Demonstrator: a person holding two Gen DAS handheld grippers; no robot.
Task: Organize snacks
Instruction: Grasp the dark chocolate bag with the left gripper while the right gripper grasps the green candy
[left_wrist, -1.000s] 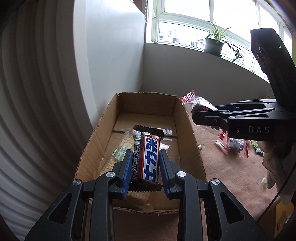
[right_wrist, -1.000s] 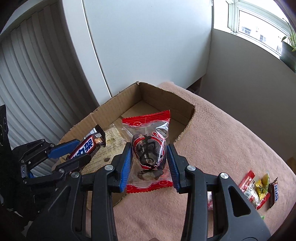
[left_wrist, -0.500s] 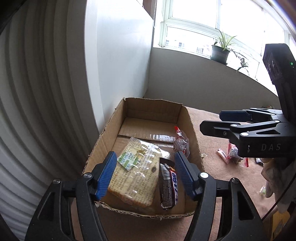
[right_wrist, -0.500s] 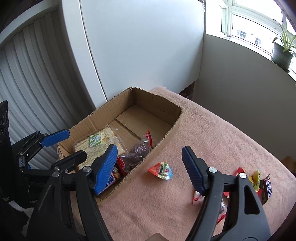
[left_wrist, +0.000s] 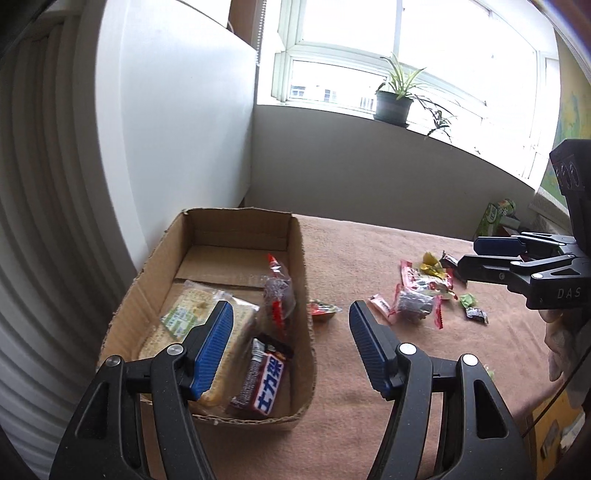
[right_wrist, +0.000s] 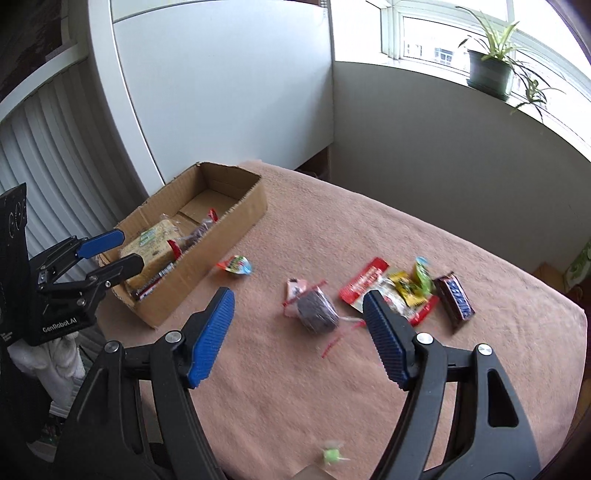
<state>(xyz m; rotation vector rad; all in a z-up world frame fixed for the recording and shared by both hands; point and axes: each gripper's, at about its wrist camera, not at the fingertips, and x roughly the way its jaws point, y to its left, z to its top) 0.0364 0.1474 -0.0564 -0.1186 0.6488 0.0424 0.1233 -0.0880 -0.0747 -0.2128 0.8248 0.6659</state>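
Nearest us on the pink cloth (right_wrist: 369, 229), a dark sweet in a clear wrapper (right_wrist: 317, 311) lies just ahead of our right gripper (right_wrist: 297, 301), whose jaws stand wide and hold nothing, with a small green sweet (right_wrist: 331, 456) close below. Our left gripper (left_wrist: 290, 326) also gapes empty over the near end of the cardboard box (left_wrist: 306, 295), which holds a cracker pack (left_wrist: 192, 314), a chocolate bar (left_wrist: 266, 380) and a red-edged packet (left_wrist: 277, 291). Farther off, loose snacks (right_wrist: 402, 291) lie scattered, and a potted plant (right_wrist: 489, 72) stands on the sill.

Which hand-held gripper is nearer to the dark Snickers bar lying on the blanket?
Right. The right hand-held gripper hangs open over the loose snacks, with the Snickers bar just beyond its fingers. The left hand-held gripper is open at the cardboard box, far across the blanket.
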